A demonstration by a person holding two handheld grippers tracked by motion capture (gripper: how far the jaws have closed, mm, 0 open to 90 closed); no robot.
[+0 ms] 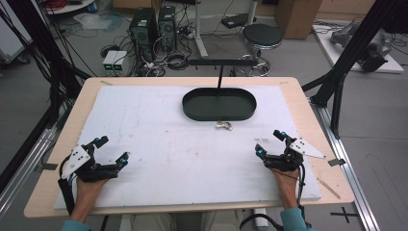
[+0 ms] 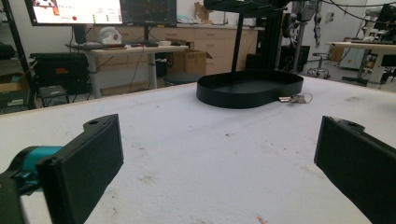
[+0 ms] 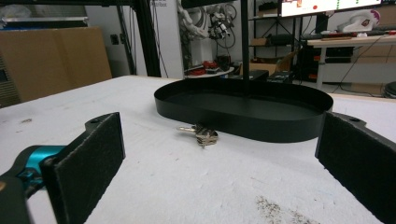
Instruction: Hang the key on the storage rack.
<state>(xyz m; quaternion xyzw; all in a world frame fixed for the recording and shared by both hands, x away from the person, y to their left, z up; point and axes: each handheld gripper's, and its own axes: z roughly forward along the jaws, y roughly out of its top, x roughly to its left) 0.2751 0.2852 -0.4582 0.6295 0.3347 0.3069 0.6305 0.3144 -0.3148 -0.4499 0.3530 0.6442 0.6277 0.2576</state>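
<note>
White foam sheeting is laid over the table (image 1: 308, 115), stained in places. Right claw (image 1: 269, 143) is held wide open and empty at the near right; left claw (image 1: 111, 149) likewise at the near left. Keys (image 1: 223, 126) are seen ahead and left of the right claw, just beside the black tray (image 1: 219, 116), nearer the right hand; long axis cannot be told.

high view — looking forward and down from above the near edge, taking in the whole white table (image 1: 159, 144). gripper views — low over the surface, near it, facing away from the person. shared across all three: black tray (image 1: 219, 104) (image 2: 250, 87) (image 3: 243, 109) and keys (image 1: 223, 125) (image 2: 294, 98) (image 3: 201, 134).
</note>
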